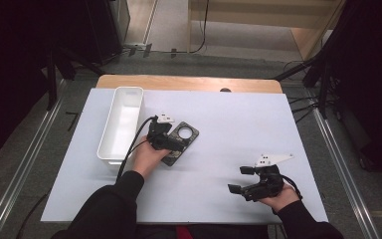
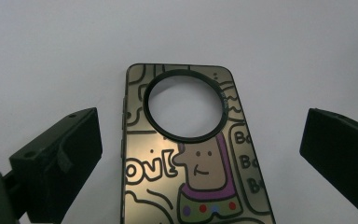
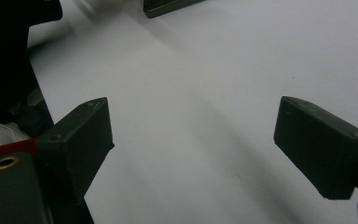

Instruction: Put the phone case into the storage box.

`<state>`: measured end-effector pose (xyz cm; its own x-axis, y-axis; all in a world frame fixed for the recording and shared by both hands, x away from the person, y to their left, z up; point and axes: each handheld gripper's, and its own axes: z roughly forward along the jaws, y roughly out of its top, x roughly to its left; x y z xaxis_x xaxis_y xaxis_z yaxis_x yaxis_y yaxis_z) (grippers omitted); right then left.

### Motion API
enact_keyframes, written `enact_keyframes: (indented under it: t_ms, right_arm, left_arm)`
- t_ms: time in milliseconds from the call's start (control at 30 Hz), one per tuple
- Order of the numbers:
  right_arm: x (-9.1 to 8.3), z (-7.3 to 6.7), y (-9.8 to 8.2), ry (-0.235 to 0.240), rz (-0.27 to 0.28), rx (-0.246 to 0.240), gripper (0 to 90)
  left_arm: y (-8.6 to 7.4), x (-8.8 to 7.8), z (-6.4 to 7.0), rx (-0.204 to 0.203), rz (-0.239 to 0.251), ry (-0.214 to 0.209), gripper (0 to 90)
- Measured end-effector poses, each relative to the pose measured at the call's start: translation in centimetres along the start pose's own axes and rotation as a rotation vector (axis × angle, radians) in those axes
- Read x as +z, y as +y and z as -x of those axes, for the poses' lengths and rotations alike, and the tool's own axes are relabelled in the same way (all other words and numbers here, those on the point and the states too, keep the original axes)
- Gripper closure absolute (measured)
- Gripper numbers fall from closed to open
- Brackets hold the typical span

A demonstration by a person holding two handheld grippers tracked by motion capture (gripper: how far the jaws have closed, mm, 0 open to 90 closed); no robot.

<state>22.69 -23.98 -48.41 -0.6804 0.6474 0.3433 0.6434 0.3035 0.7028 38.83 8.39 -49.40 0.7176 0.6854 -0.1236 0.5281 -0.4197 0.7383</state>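
A phone case [image 1: 182, 139] with a large round camera hole lies flat on the white sheet near the table's middle. In the left gripper view the phone case [image 2: 196, 158] shows a cartoon figure and doodle lettering on a gold ground. My left gripper [image 1: 175, 143] hovers right over its near end, and my left gripper [image 2: 200, 154] is open, one jaw on each side of the case without touching it. My right gripper [image 1: 241, 179] is open at the front right above bare sheet; in its own view my right gripper [image 3: 193, 140] holds nothing.
A long white bin [image 1: 122, 122], empty, stands left of the case. The white sheet [image 1: 238, 124] covers most of the wooden table [image 1: 189, 82]. Dark stands and cables flank the table on both sides.
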Motion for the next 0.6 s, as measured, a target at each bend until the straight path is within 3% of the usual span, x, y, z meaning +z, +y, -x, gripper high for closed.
enact_keyframes:
  t_ms: [400, 600]
  right_arm:
    - [0.0, 0.0, 0.0, 0.001, 0.0, 0.003, 10.7]
    - [-0.1, 0.0, 0.0, 0.002, 0.002, 0.003, 10.7]
  left_arm:
    - [-0.8, 0.8, 0.0, -0.006, -0.029, 0.008, 0.0]
    - [-1.4, 1.1, 0.3, 0.01, -0.047, 0.012, 0.0]
